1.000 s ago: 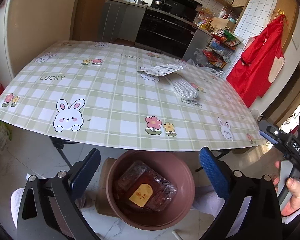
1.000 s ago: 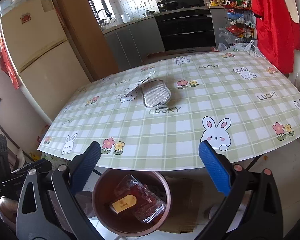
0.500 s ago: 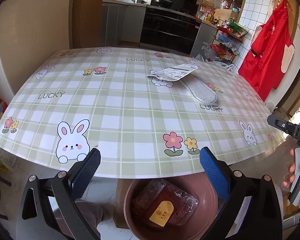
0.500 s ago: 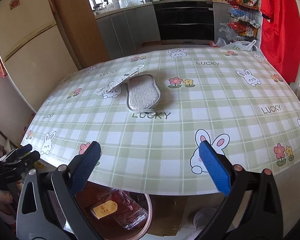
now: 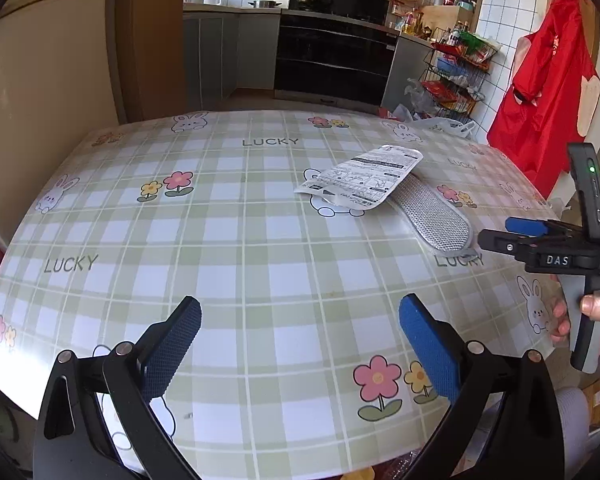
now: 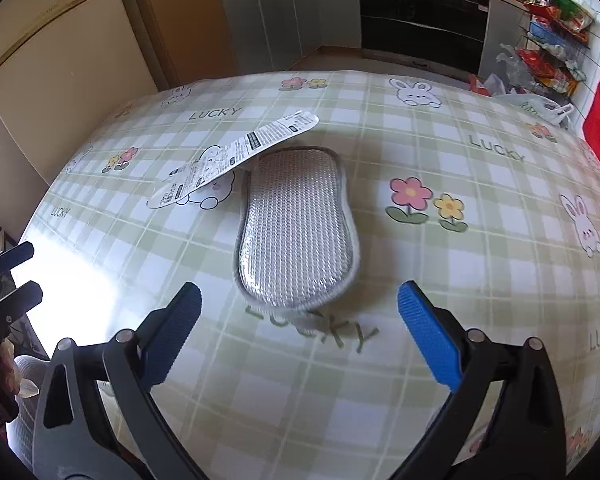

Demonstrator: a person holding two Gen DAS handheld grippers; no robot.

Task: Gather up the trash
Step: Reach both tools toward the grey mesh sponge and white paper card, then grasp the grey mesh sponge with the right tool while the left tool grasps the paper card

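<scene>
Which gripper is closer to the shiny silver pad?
Right. The right gripper hovers open just before the silver pad; the left gripper hangs open over the table's near edge, farther back.

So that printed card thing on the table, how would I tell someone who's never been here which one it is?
Start at the table with the green checked bunny tablecloth. Near its middle lies a silver mesh scrubbing pad. The white printed card is the flat, stiff piece covered in black text, leaning over the pad's far left corner, unlike the padded, shiny scrubber.
</scene>
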